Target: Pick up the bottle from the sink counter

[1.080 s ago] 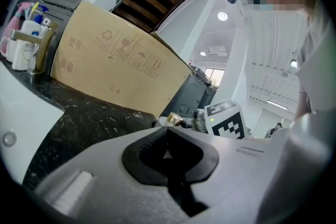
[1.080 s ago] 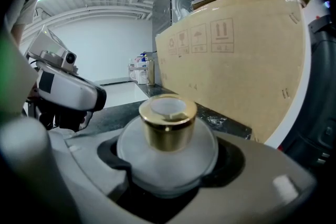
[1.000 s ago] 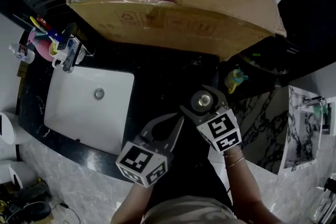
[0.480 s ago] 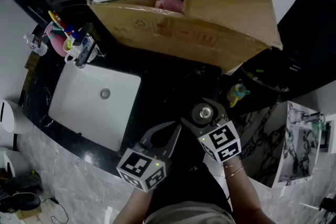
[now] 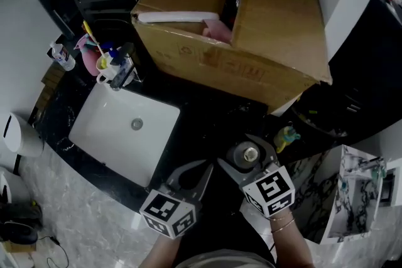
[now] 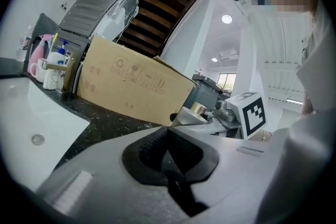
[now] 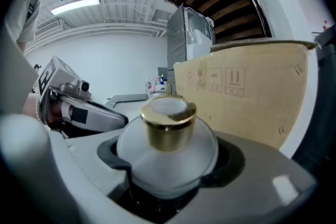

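right gripper (image 5: 245,155): its two grey jaws are clamping the bottle from both sides, pressing against the round body; its marker cube is facing up toward the head view.
round frosted-glass bottle with a gold cap (image 7: 167,124): it is sitting upright between the right gripper's jaws, cap rising above them; in the head view it is hanging over the counter's front part, right of the sink. whether its base is touching the counter is not showing.
left gripper (image 6: 168,150): its jaws are meeting tip to tip with nothing between them; it is hovering just beside the right gripper, on that gripper's left, over the counter's front edge.
black speckled stone counter (image 5: 207,111): it is running from the sink to the far right, carrying the box at its back.
white rectangular sink basin (image 5: 107,135): it is lying sunk in the counter, left of both grippers and well apart from the bottle, its round metal drain showing near the middle.
large open brown cardboard box (image 5: 264,34): it is standing behind the grippers with its flaps spread, a white flat item and something pink showing inside.
pink cup holding toothbrushes (image 5: 88,47): it is standing at the sink's far corner, with a white mug (image 5: 104,63) just beside it.
metal faucet (image 5: 127,69): it is standing at the sink's back edge, next to the mug.
small yellow and teal object (image 5: 286,135): it is resting on the counter to the right of the right gripper, near but apart.
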